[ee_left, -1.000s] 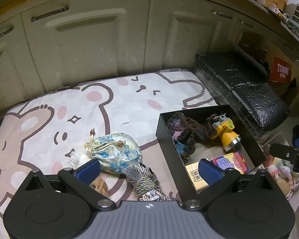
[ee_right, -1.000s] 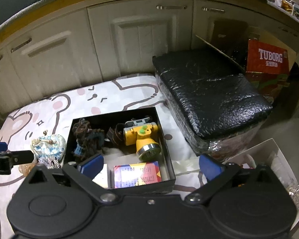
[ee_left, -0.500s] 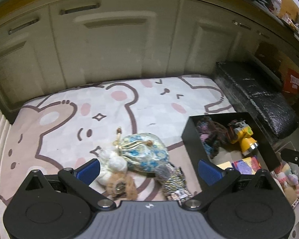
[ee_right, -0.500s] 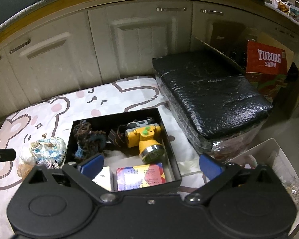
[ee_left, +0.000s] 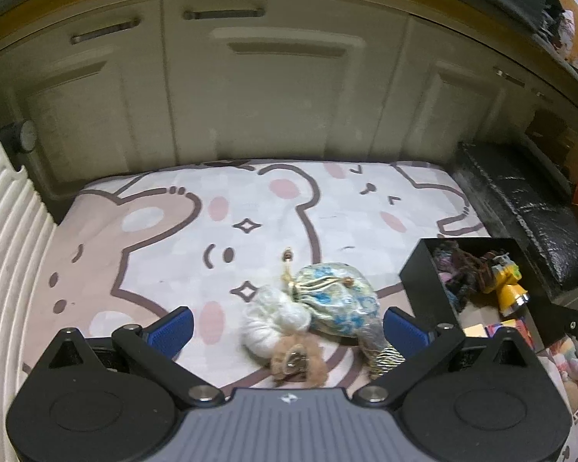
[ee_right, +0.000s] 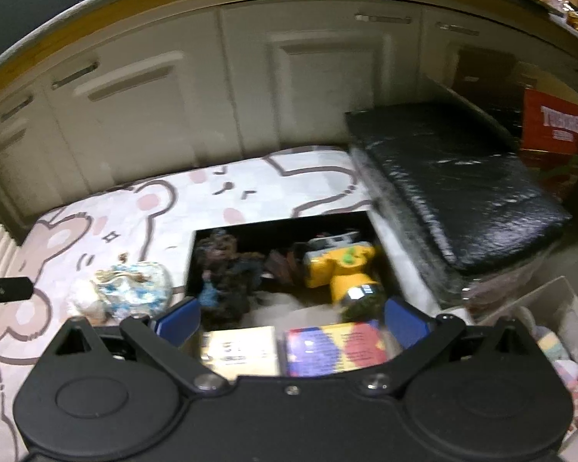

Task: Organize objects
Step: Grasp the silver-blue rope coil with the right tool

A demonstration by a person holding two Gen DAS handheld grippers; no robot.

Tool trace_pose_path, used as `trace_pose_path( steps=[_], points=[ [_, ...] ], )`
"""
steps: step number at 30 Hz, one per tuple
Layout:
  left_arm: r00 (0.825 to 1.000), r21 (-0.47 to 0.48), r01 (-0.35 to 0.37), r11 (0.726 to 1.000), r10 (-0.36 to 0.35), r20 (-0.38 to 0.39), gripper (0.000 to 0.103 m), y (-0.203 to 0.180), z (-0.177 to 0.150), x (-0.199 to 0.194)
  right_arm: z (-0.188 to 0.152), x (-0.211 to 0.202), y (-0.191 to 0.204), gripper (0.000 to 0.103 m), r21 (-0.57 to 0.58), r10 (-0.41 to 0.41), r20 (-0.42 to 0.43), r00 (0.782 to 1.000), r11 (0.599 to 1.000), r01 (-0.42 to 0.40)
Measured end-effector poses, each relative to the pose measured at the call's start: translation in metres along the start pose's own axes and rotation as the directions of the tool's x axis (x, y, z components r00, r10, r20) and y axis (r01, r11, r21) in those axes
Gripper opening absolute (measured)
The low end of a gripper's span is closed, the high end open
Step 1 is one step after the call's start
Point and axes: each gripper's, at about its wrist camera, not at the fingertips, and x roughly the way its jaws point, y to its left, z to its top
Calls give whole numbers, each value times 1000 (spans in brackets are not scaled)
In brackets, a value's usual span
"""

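Left gripper [ee_left: 287, 327] spread wide, empty, above bear-print mat [ee_left: 165, 231]; blue floral drawstring pouch [ee_left: 337, 300], white pouch [ee_left: 271, 323] and brown fuzzy charm [ee_left: 296, 358] lying between the fingers, touching one another. Right gripper [ee_right: 291, 327] likewise spread, empty, over black box [ee_right: 190, 261] holding yellow toy camera [ee_right: 339, 269], dark knitted item [ee_right: 227, 273], cream card box [ee_right: 239, 350] and multicoloured card box [ee_right: 333, 346].

Motion-blurred box contents [ee_right: 289, 277] & red carton lettering [ee_right: 560, 123]; gold-striped pouch [ee_left: 383, 358] partly behind left tongs [ee_left: 287, 325].
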Motion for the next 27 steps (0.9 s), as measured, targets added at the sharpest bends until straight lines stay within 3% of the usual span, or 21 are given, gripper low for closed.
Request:
trace_pose_path(
  steps=[11, 18, 19, 22, 27],
  points=[
    [999, -56, -40, 998, 40, 10, 103, 30, -3, -2, 1, 5, 48, 103, -65, 92, 27, 995, 994, -90],
    [998, -91, -56, 994, 56, -10, 103, 41, -5, 5, -1, 16, 77, 103, -133, 152, -40, 988, 979, -156],
    [998, -95, -58, 994, 57, -13, 103, 42, -5, 6, -1, 18, 82, 101, -147, 163, -51, 985, 975, -169],
    [998, -101, -67, 993, 65, -22, 103, 46, -6, 9, -3, 24, 94, 84, -168, 182, -75, 980, 967, -193],
    [998, -89, -64, 994, 62, -26, 103, 49, -8, 13, -5, 44, 110, 76, -179, 201, -149, 968, 957, -227]
  ],
)
